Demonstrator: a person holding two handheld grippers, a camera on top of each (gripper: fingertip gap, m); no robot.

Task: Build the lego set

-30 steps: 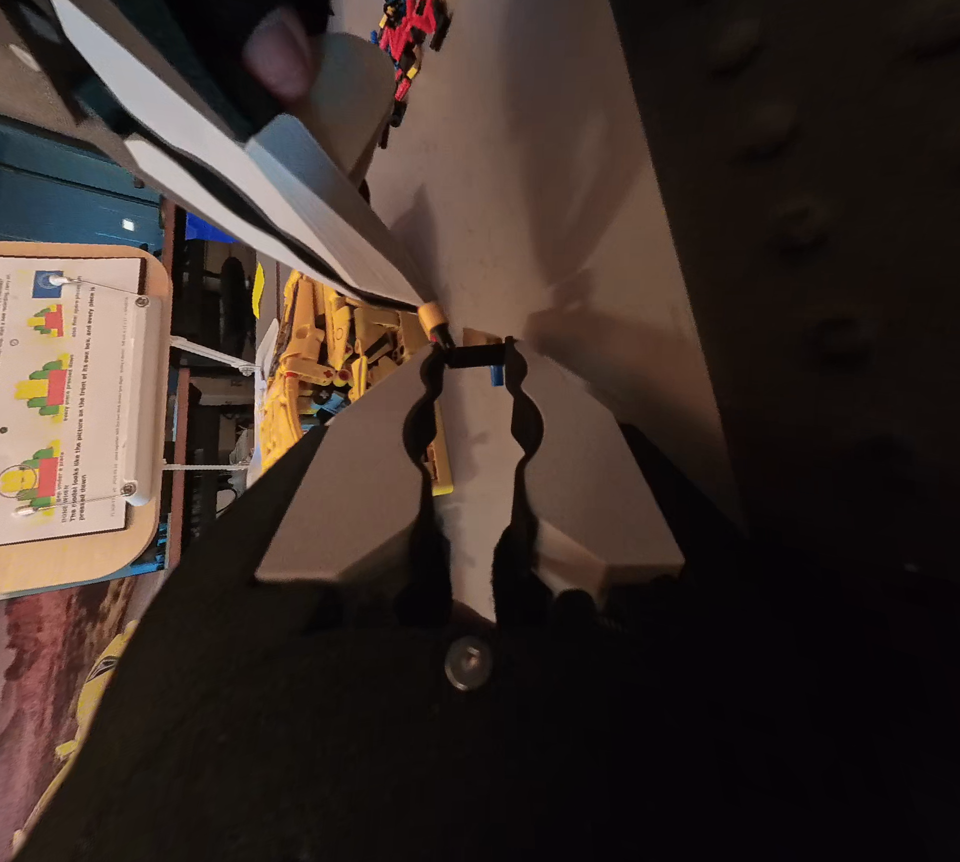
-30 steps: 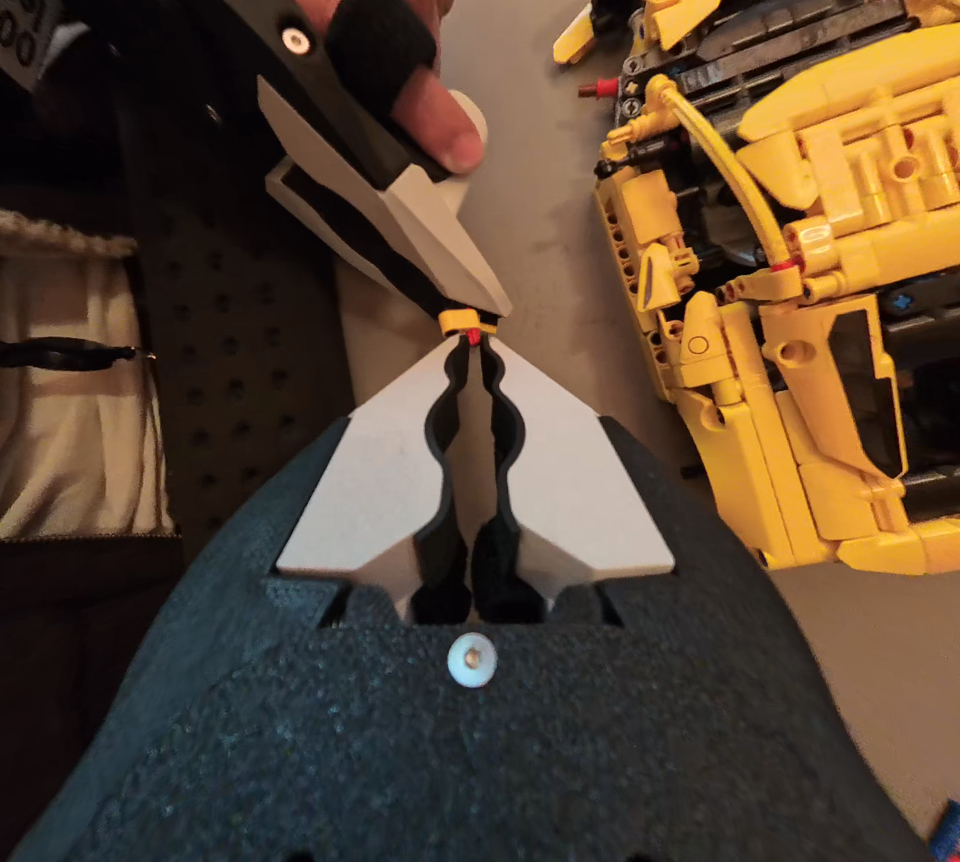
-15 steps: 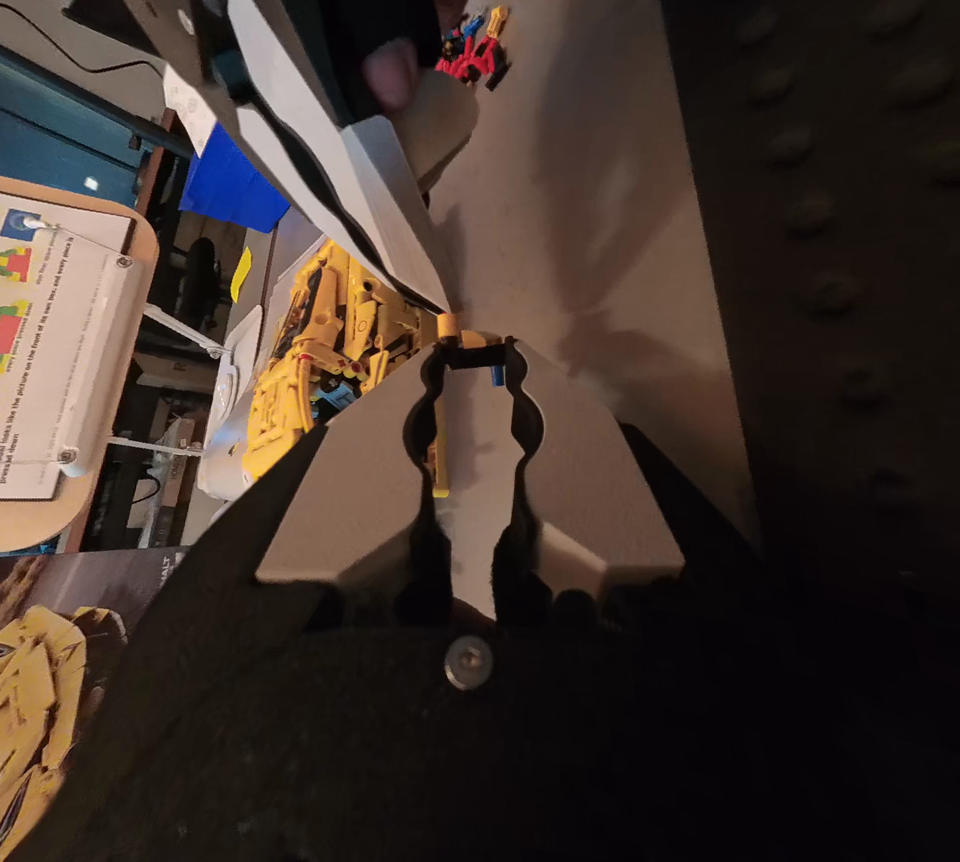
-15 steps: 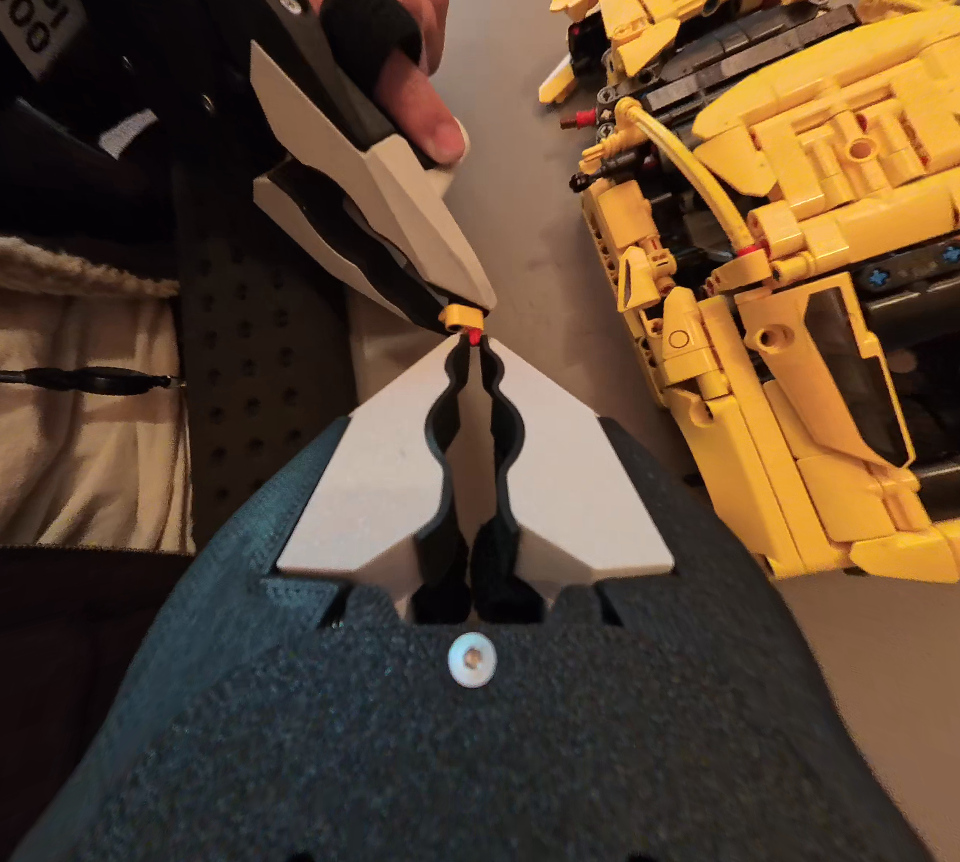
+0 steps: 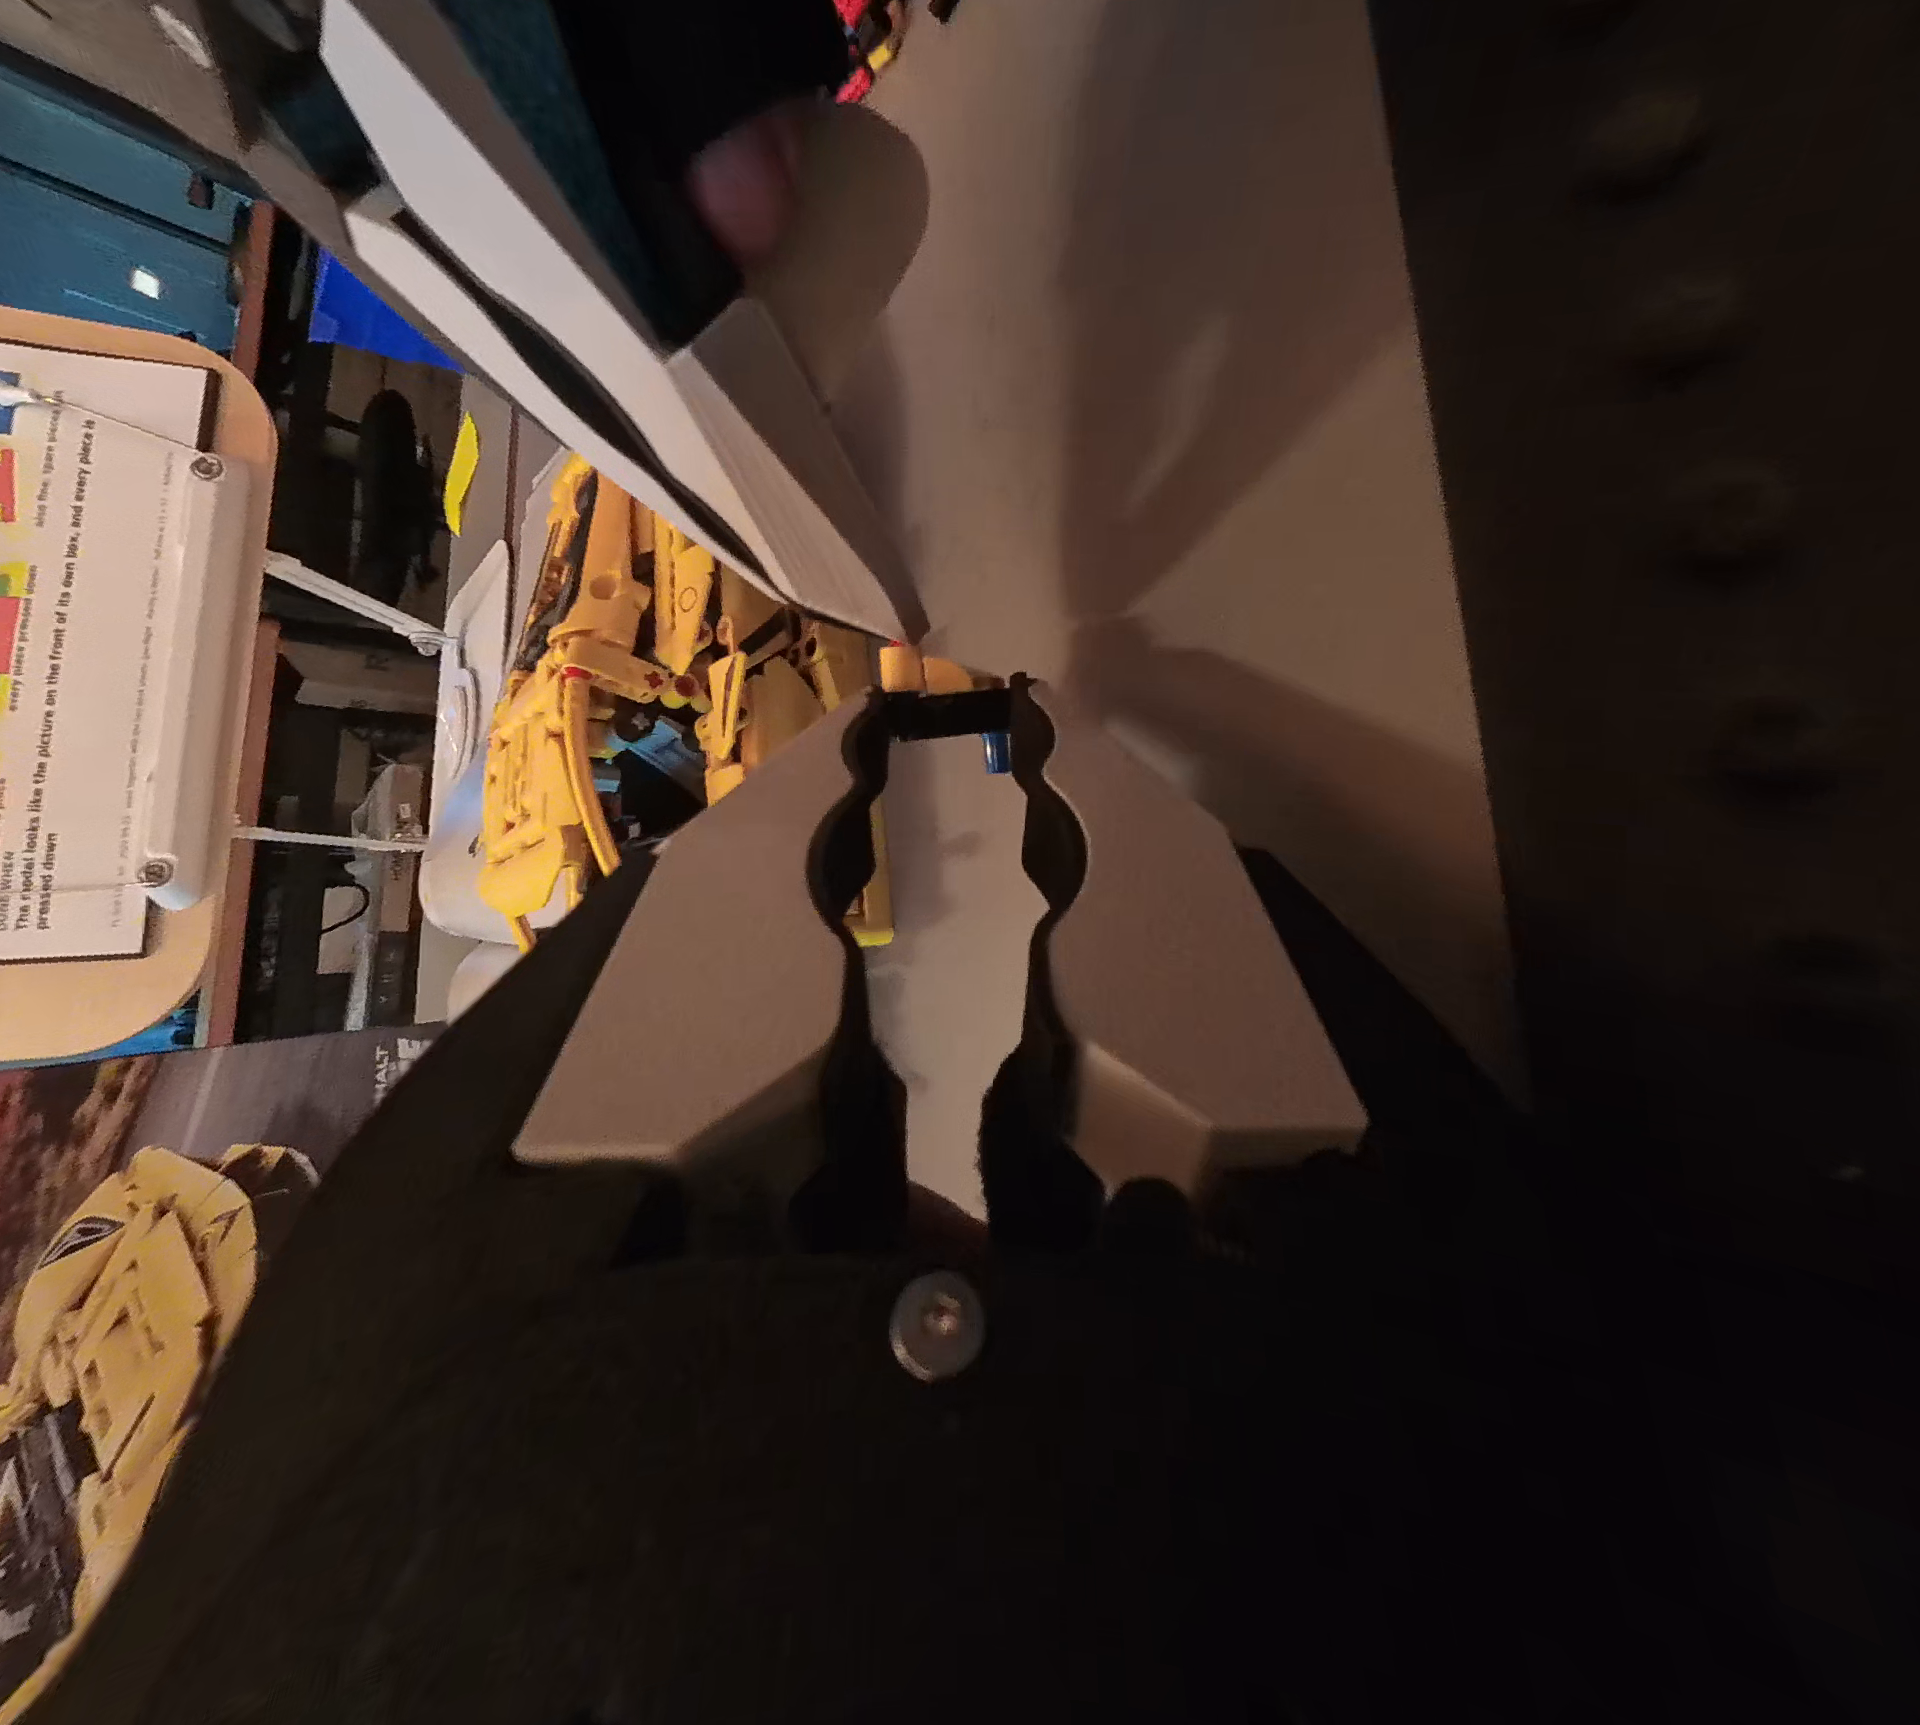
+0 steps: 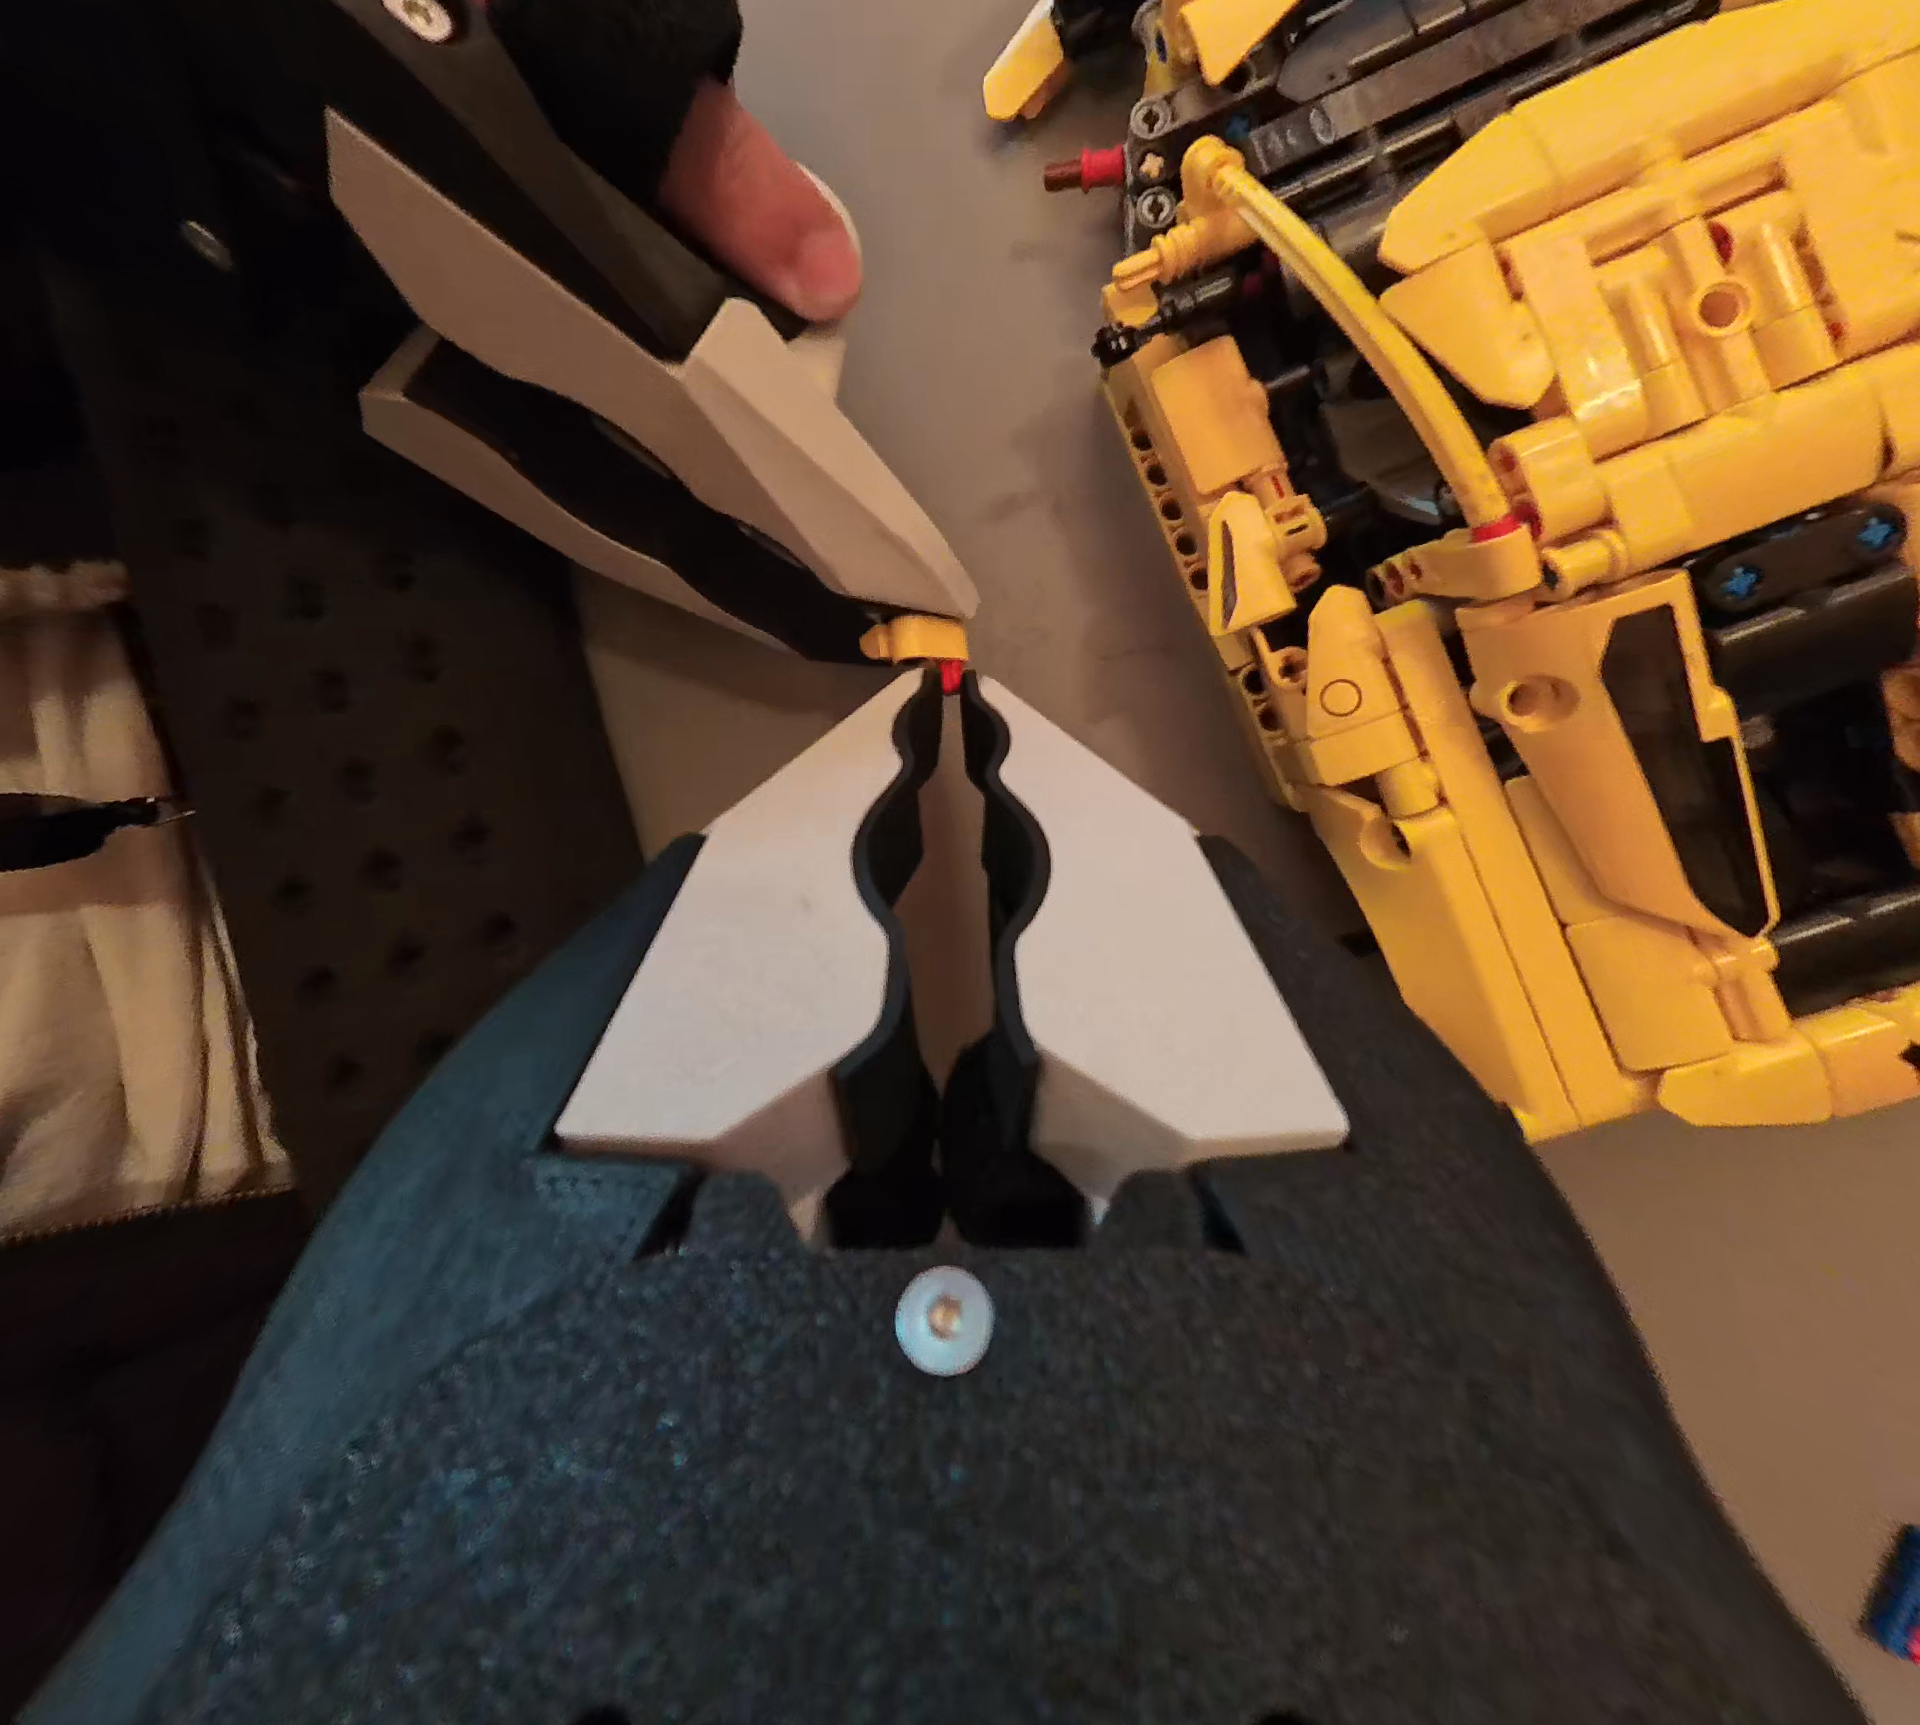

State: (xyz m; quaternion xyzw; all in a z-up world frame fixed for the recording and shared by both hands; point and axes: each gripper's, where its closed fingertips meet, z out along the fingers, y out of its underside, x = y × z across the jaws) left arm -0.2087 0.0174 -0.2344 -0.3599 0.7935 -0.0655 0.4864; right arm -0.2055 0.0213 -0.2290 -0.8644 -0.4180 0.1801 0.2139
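Beside the yellow Lego car (image 6: 1558,480): right gripper (image 6: 948,680) pinching red pin (image 6: 948,674), now seated against yellow connector (image 6: 914,636); left gripper (image 5: 948,707) clamping black beam (image 5: 940,717); joining nearly complete.

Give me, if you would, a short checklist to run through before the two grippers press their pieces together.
1. Left gripper grips the black piece between its fingertips: ok.
2. Right gripper is shut on the red pin: ok.
3. Red pin's tip meets the yellow connector at the left gripper's tip: ok.
4. Pin lined up with a hole: cannot tell.
5. Yellow model lies apart from both grippers: ok.
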